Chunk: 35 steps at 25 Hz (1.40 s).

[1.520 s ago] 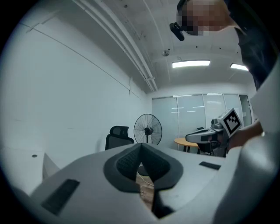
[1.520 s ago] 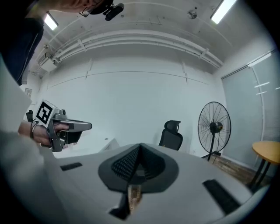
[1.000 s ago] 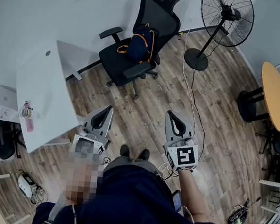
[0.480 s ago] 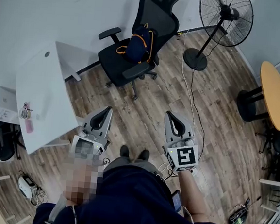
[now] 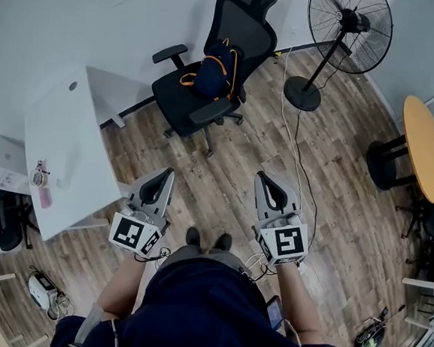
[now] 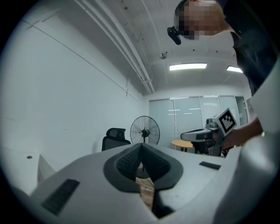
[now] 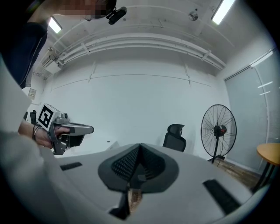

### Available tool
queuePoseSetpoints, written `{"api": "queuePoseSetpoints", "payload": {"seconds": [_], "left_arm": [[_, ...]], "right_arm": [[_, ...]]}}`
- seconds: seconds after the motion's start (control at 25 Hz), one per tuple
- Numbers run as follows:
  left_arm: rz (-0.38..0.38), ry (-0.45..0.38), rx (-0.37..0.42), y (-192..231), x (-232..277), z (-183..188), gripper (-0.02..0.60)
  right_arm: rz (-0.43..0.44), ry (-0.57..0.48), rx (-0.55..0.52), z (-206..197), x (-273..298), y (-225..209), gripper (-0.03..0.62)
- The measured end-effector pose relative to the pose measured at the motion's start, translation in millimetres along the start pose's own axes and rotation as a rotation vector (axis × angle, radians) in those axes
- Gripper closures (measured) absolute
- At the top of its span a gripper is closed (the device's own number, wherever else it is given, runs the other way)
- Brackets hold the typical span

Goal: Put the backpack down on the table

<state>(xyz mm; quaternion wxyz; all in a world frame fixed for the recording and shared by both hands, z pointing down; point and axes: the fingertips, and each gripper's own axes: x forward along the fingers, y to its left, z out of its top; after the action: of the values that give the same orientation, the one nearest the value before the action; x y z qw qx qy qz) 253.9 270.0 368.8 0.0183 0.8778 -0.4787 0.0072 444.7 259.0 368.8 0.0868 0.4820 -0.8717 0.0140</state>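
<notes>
A navy backpack (image 5: 215, 69) with orange trim rests on the seat of a black office chair (image 5: 189, 102), leaning against its backrest. The white table (image 5: 68, 148) stands to the left of the chair. My left gripper (image 5: 162, 175) and right gripper (image 5: 266, 179) hover side by side over the wood floor, well short of the chair. Both are shut with nothing between their pads. In the left gripper view the left gripper (image 6: 141, 146) has its pads pressed together, and in the right gripper view the right gripper (image 7: 140, 148) does too. The backpack is hidden in both gripper views.
A standing fan (image 5: 343, 29) with a trailing cable (image 5: 297, 161) is right of the chair. A round orange table (image 5: 424, 149) is at far right. A small bottle (image 5: 42, 175) lies on the white table. A laptop (image 5: 6, 162) sits at far left.
</notes>
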Motion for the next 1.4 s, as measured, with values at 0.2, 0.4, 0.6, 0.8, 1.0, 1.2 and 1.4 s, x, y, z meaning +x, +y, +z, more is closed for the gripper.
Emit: {"api": "queuePoseSetpoints", "payload": {"seconds": [0.2,0.4,0.6,0.8,1.0,1.2,1.4], "left_arm": [[-0.021,-0.006,-0.003,-0.6,-0.6,1.1,0.578],[-0.028,0.000,-0.007,-0.1,-4.6,-0.6,0.580],[-0.010,0.000,-0.029,6.3,-8.7,0.0,0.580],[0.004,0.003,-0.028,11.7,-11.6,-0.1,0.580],[0.014,0.004,-0.036,18.6,-16.0,-0.4,0.580],[0.017,-0.002,-0.041,30.0,-21.7,0.8,0.580],[0.025,-0.004,-0.045,52.6,-29.7,-0.5,0.580]], "right_arm": [[0.008,-0.017,-0.014,1.9,6.0,-3.3,0.543],[0.022,-0.028,-0.017,4.7,12.8,-0.7,0.414],[0.040,-0.068,-0.035,12.2,19.0,2.5,0.239],[0.059,-0.079,-0.010,16.5,26.0,3.1,0.127],[0.062,-0.092,0.003,22.3,33.2,4.1,0.115],[0.070,-0.088,-0.007,20.4,46.3,13.5,0.117],[0.035,-0.083,-0.032,18.3,64.9,21.1,0.120]]}}
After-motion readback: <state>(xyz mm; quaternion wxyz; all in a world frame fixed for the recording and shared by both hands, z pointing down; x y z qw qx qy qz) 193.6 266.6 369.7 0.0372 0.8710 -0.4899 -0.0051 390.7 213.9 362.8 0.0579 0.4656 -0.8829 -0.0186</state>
